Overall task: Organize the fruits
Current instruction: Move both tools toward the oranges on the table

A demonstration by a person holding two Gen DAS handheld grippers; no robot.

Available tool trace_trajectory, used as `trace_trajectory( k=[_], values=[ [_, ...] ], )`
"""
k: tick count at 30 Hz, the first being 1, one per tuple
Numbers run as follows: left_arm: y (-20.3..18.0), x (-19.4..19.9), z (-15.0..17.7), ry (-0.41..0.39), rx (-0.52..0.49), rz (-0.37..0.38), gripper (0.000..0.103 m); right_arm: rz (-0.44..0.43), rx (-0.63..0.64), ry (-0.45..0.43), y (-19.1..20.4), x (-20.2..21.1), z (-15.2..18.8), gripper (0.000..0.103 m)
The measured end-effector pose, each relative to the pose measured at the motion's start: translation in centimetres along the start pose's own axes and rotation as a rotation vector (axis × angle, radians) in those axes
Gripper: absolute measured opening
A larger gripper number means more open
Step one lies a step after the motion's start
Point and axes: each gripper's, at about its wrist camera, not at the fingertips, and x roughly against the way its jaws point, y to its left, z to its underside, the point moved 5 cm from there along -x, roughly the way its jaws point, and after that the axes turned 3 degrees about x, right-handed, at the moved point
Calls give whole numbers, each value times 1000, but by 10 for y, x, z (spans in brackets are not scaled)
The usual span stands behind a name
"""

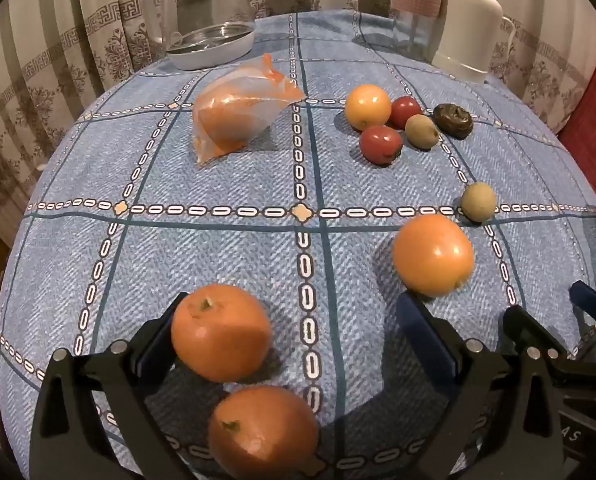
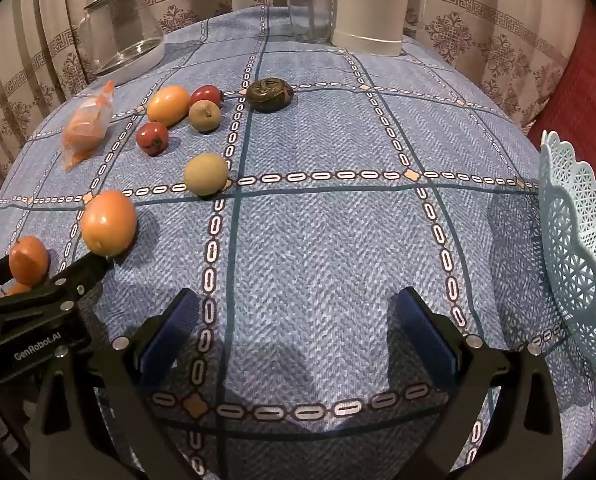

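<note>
Right wrist: basket (image 2: 578, 248) visibly empty; both tongs (image 2: 298, 332) spread, gripping nothing.

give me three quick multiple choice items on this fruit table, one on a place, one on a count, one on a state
1. Where is the blue basket?
A. at the table's right edge
B. beside the glass jug
C. under the left claw

2. How many small red tomatoes lie in the far cluster?
A. one
B. two
C. four

3. How does the right claw stand?
A. shut on an orange
B. shut on nothing
C. open over bare tablecloth

Answers:
1. A, since the right wrist view shows it on the right rim of the table.
2. B, one tomato in front and one behind.
3. C, its fingers stand wide apart with only cloth between.
</note>
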Motion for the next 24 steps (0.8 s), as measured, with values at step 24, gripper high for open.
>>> trace_trajectory(
  k=[24],
  values=[
    [0, -2, 2, -5, 4, -17, 98, -32, 48, 16, -1, 1, -4, 101]
  ],
)
